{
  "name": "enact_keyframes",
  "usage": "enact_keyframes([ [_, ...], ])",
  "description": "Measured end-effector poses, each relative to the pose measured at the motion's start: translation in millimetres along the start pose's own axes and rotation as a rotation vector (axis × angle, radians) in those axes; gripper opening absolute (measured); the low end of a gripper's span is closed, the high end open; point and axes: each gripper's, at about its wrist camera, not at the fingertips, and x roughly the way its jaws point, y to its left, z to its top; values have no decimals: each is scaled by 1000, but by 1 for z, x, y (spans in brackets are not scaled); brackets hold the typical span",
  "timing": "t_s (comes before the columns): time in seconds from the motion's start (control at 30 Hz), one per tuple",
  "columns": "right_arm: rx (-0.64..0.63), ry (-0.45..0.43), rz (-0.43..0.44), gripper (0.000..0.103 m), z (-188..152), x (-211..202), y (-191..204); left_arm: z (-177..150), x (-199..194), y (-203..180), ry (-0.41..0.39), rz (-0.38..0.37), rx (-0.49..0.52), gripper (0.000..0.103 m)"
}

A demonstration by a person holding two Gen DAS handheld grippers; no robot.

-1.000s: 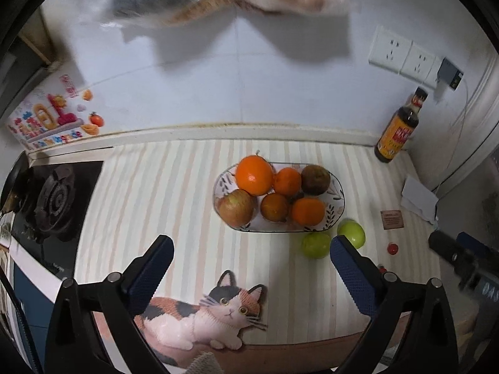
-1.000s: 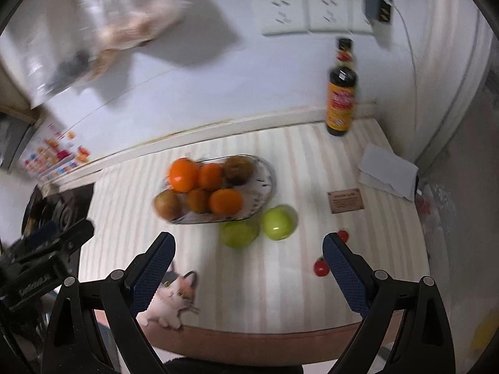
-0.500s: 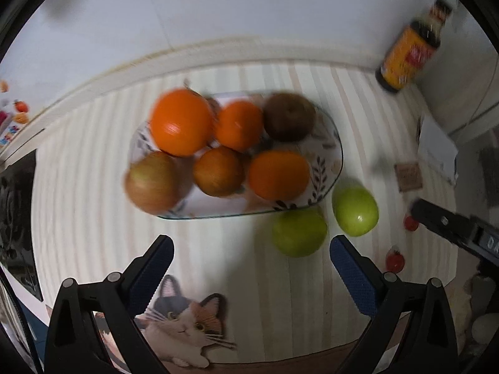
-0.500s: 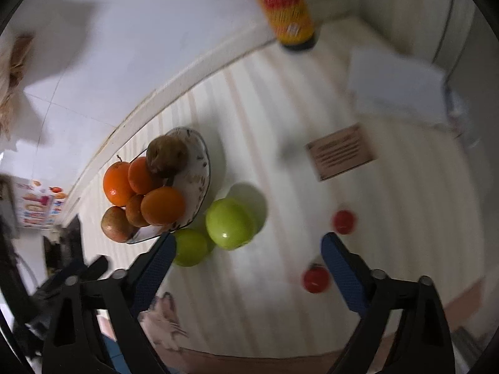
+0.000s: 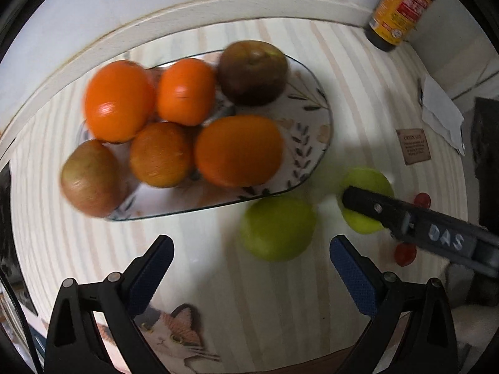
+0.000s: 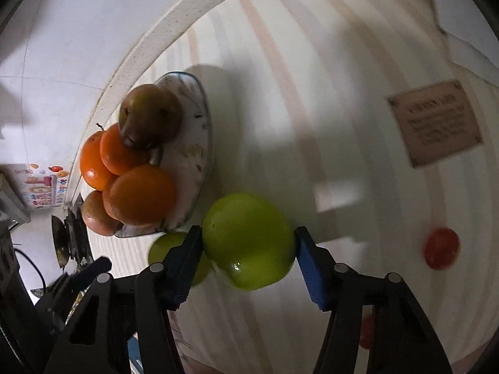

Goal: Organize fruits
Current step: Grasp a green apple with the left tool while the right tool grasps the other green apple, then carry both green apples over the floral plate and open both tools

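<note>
A patterned plate [image 5: 315,131] holds several oranges [image 5: 238,151] and brown-red fruits [image 5: 252,73]. Two green apples lie just in front of it. My left gripper [image 5: 251,246] points straight down, open, with the nearer green apple [image 5: 277,227] just beyond its fingertips and untouched. My right gripper [image 6: 248,233] has the other green apple [image 6: 249,240] between its jaws. They are closing, and both blue pads touch the apple's sides. In the left wrist view one dark right finger [image 5: 405,218] crosses that apple [image 5: 368,180].
Two cherry tomatoes [image 5: 404,254] [image 5: 421,200] lie right of the apples. A brown card [image 5: 413,146], white paper [image 5: 441,109] and a sauce bottle [image 5: 399,9] are at the back right. A cat-shaped mat [image 5: 174,333] lies at the front edge, a stove [image 6: 71,233] at far left.
Both grippers dropped toward the table and the fruit looms larger. The right jaws narrowed from wide open onto the right green apple. The left jaws stayed wide.
</note>
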Motion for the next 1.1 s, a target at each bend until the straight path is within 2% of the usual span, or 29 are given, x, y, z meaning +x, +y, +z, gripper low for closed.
enact_keyframes([
  [0.1,16,-7,-26,62,-8,-9,-12,2,9,-10,8,-27,20,100],
  [0.17,19,-6,-46,62,-13,-12,-16,3,15,-18,11,-55,40,87],
  [0.2,18,-8,-53,62,-14,-14,-19,4,17,-22,15,-59,52,75],
  [0.27,20,-11,-56,62,-16,-16,-22,5,20,-27,7,-26,64,74],
  [0.3,23,-11,-56,62,-18,-17,-22,5,20,-26,-4,-13,63,70],
  [0.33,24,-12,-57,62,-18,-17,-23,5,20,-24,-13,0,59,58],
  [0.47,-1,-13,-74,62,-20,-16,-16,-1,16,-11,-8,-34,37,57],
  [0.53,-22,-6,-84,62,-24,-14,-11,-13,10,-1,-14,-12,35,57],
  [0.67,-62,42,-62,62,-40,-4,1,-45,0,24,24,-19,-11,57],
  [0.8,-155,88,-50,62,-65,12,28,-68,-5,45,46,-19,-59,57],
  [0.93,-235,62,-102,62,-78,19,50,-74,0,53,43,-35,-102,57],
  [1.1,-250,55,-119,62,-80,17,52,-68,-1,57,18,-35,-105,57],
])
